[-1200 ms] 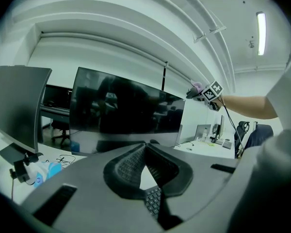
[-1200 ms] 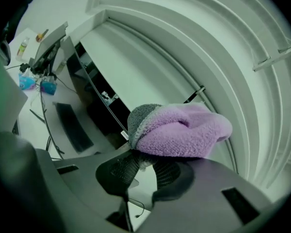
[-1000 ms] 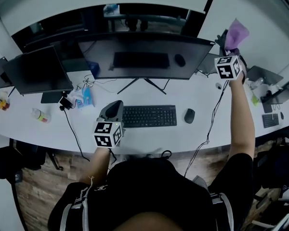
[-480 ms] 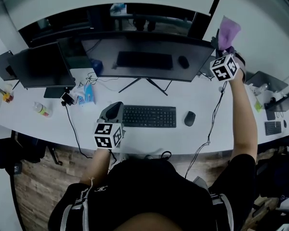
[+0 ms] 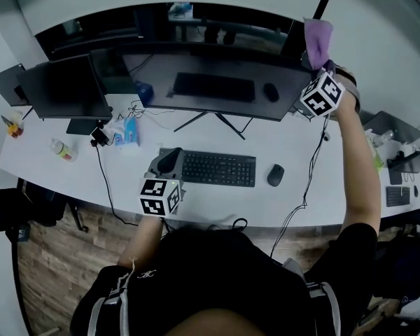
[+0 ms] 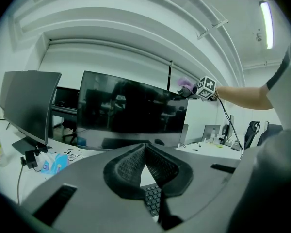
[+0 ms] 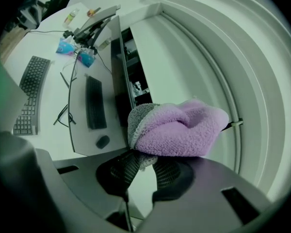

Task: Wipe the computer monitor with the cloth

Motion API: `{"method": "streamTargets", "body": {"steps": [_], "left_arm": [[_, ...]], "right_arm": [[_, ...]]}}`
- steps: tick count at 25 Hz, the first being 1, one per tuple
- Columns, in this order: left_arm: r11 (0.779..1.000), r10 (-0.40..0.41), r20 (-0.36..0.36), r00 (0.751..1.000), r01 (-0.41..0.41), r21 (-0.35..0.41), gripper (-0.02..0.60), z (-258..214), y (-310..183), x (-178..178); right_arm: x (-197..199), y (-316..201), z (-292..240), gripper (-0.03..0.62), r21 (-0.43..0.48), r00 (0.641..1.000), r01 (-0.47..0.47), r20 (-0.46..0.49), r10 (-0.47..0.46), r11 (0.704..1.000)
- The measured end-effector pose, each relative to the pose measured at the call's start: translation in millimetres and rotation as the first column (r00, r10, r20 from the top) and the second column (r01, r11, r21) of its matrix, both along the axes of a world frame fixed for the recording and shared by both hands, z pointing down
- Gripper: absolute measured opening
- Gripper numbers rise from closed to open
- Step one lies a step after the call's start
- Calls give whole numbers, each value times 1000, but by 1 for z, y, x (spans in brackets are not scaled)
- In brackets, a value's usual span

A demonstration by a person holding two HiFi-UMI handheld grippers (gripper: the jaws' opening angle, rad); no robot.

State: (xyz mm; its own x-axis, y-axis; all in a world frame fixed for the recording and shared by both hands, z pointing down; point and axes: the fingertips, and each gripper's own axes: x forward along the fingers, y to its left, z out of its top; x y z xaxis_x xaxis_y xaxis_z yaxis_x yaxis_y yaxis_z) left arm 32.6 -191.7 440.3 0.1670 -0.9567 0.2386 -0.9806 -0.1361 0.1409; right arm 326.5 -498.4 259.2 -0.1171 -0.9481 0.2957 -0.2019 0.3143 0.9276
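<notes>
White worktop (image 5: 210, 205) carries the wide monitor (image 5: 217, 82) in the head view, long axis left-right, screen facing the person. The purple cloth (image 5: 317, 33) sits at its top right corner in the right tool (image 5: 316, 60).

Left gripper view: left tool (image 6: 144, 154) closed, empty, above the keyboard (image 6: 153, 198).

Right gripper view: jaws pinch one fold of cloth. Soft, light and floppy, it is probably best held bunched against the fragile screen.

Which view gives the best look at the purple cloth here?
The right gripper view: the purple cloth fills the centre, pinched in the right gripper. The head view shows it small at the top right corner of the monitor; the left gripper view, only a distant purple speck.
</notes>
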Motion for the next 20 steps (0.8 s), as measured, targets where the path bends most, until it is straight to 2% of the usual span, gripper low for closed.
{"method": "streamTargets", "body": {"steps": [6,12,16,20], "left_arm": [[1000,-1,3,1000,1,-6,12,5,-1,-16],[1000,21,10,1000,-21,13,12,0,-9,-37],[1000,7,-1,1000,-7,19,12,-1,-7,-59],[1000,3,-12,1000,-2,13,12,2,-2,-77]], "right_arm": [[-12,9,-1,89,-12,996,9,-83,-10,1000],[-47,15,0,91,-22,997,15,-77,-17,1000],[-72,18,0,91,-27,995,31,-89,-33,999],[-85,18,-1,89,-32,994,0,-106,-3,999]]}}
